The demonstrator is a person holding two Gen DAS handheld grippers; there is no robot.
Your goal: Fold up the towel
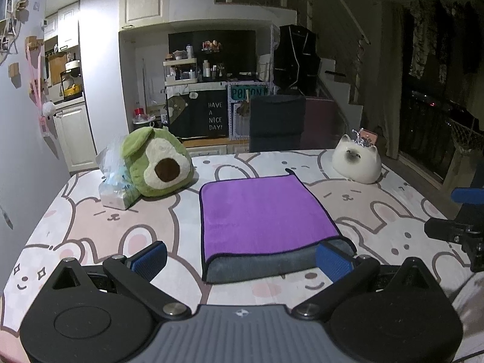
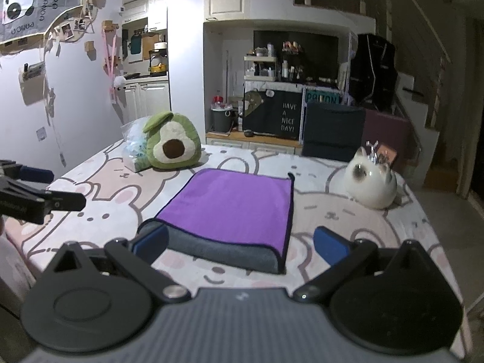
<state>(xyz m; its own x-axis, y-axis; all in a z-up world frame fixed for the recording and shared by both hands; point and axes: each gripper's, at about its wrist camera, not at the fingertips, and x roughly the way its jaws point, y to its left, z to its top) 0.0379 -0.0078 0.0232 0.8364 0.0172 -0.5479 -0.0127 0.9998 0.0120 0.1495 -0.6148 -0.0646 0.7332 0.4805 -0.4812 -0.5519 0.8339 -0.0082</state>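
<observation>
A purple towel point(image 1: 263, 211) with a grey underside lies folded flat on the bunny-print table point(image 1: 121, 227), its rolled fold edge nearest me. It also shows in the right wrist view point(image 2: 233, 202). My left gripper point(image 1: 242, 260) is open and empty, its blue fingers straddling the towel's near edge without gripping it. My right gripper point(image 2: 242, 248) is open and empty just before the towel's near edge. The right gripper also shows at the left wrist view's right edge point(image 1: 462, 230), and the left gripper at the right wrist view's left edge point(image 2: 33, 193).
A green avocado plush point(image 1: 157, 163) and a plastic tissue pack point(image 1: 115, 187) sit at the table's back left. A white cat figurine point(image 1: 357, 160) stands at the back right. A dark chair point(image 1: 276, 122) stands behind the table's far edge.
</observation>
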